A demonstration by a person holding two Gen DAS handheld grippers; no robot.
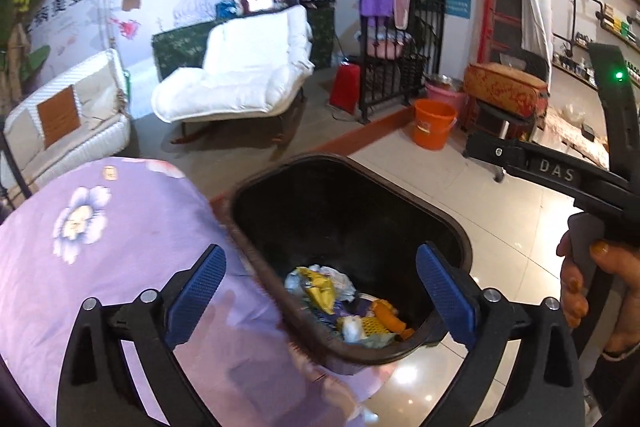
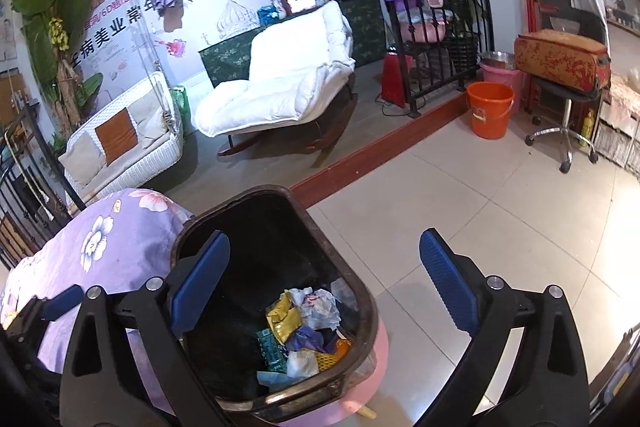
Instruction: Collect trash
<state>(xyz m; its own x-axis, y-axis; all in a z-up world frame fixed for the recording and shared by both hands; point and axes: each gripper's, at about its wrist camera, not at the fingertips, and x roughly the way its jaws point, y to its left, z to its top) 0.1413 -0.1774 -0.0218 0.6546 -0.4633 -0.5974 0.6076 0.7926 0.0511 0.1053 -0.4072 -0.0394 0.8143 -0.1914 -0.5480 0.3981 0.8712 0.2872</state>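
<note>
Both hand-held grippers hang above a dark trash bin, and both stand wide apart with nothing between their blue pads.

On the left side of the left wrist view lies a purple flowered cover (image 1: 92,227), and the left pad of the left hand-held gripper (image 1: 320,301) sits over it. In the middle is the trash bin (image 1: 452,223), right up against the cover. The bin is open at the top. At its bottom, in the lower middle of the frame, lies the trash (image 1: 344,307): a crumpled yellow wrapper, white scrunched paper and some orange bits. On the right edge, a hand (image 1: 592,287) with yellow nails holds the handle of the right hand-held gripper (image 1: 520,157), which points left across the frame, high over the floor.

In the right wrist view, the purple cover (image 2: 112,239) is at the lower left and the bin (image 2: 360,339) in the lower middle. The left pad of the right hand-held gripper (image 2: 324,283) is over the bin, and its right pad is over the pale tiled floor (image 2: 500,227). The trash (image 2: 304,331) is piled at the near end of the bin.

Farther back stand a white chair (image 2: 280,87) and, to the right, an orange bucket (image 2: 490,109).
</note>
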